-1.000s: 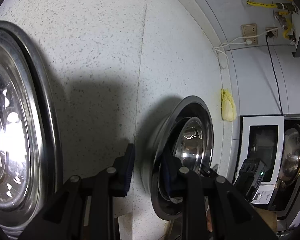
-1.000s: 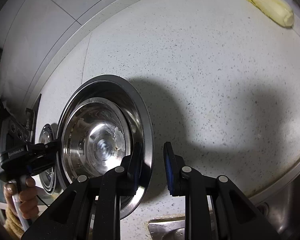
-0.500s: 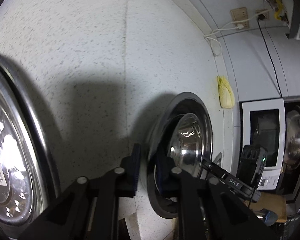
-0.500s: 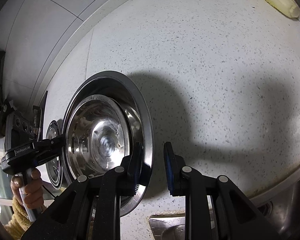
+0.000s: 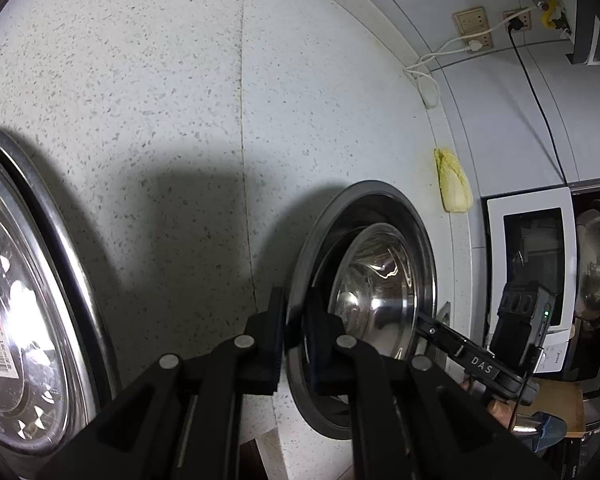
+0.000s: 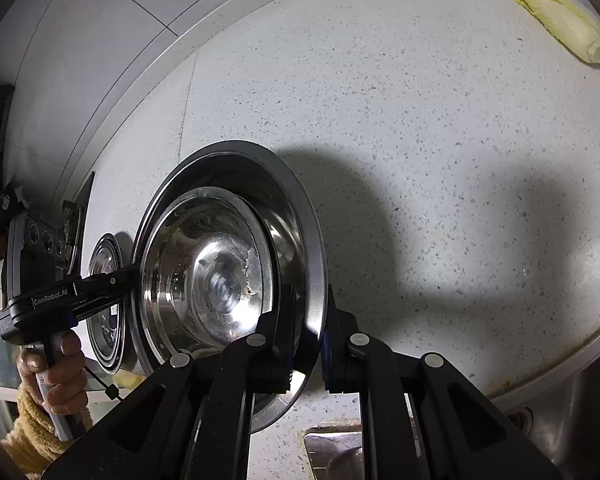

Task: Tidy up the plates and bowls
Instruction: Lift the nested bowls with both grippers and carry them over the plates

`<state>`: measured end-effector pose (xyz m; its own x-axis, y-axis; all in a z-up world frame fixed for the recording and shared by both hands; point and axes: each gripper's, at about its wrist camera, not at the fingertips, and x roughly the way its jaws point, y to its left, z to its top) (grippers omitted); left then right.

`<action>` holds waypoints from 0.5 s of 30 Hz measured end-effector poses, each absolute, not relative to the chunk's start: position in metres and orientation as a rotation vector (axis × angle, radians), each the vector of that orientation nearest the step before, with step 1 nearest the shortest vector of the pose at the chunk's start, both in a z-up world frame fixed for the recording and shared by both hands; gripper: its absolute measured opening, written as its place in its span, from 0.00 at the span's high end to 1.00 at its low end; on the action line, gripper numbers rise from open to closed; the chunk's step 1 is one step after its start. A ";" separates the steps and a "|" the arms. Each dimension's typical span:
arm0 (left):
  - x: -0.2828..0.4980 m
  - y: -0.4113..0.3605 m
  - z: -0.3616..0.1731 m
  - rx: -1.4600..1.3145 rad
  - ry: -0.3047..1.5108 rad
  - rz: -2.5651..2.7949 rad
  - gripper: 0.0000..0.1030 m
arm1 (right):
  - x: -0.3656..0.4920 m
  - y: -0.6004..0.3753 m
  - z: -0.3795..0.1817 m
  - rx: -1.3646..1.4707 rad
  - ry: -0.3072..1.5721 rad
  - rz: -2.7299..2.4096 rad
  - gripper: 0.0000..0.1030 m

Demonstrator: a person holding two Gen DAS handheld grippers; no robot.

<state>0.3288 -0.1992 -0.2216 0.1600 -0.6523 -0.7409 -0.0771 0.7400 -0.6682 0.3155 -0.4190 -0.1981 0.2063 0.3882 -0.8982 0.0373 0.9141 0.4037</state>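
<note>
A large steel basin (image 5: 364, 200) sits on the speckled counter with a smaller steel bowl (image 5: 380, 280) nested in it. My left gripper (image 5: 294, 324) is shut on the basin's left rim. In the right wrist view the same basin (image 6: 300, 208) and bowl (image 6: 208, 272) show, and my right gripper (image 6: 310, 330) straddles the basin's opposite rim, jaws closed onto it. Each gripper shows in the other's view, on opposite sides of the basin.
A big steel plate (image 5: 28, 312) with a barcode sticker lies at the far left; it shows small in the right wrist view (image 6: 106, 304). A yellow cabbage (image 5: 452, 184) lies near the wall. A white microwave (image 5: 528, 256) stands at right. A sink edge (image 6: 332, 452) is below.
My left gripper has closed from open onto the basin's rim. My right gripper has stayed at the opposite rim, and the basin has shifted slightly in view.
</note>
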 end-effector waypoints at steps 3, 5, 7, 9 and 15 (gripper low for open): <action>0.328 -0.200 -0.217 -0.655 1.357 -0.458 0.92 | 0.314 -0.424 -0.197 0.384 1.347 0.252 0.90; 0.327 -0.200 -0.214 -0.651 1.350 -0.457 0.92 | 0.313 -0.427 -0.195 0.396 1.342 0.254 0.90; 0.327 -0.197 -0.210 -0.648 1.342 -0.458 0.92 | 0.311 -0.430 -0.192 0.401 1.334 0.258 0.90; 0.326 -0.194 -0.205 -0.651 1.337 -0.455 0.92 | 0.311 -0.436 -0.187 0.403 1.325 0.265 0.90; 0.317 -0.178 -0.180 -0.657 1.289 -0.462 0.92 | 0.308 -0.439 -0.173 0.441 1.299 0.294 0.90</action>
<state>0.3172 -0.1778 -0.1796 0.2294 -0.6517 -0.7230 -0.0443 0.7350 -0.6766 0.3080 -0.4386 -0.1732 0.2496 0.4488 -0.8581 0.0358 0.8812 0.4713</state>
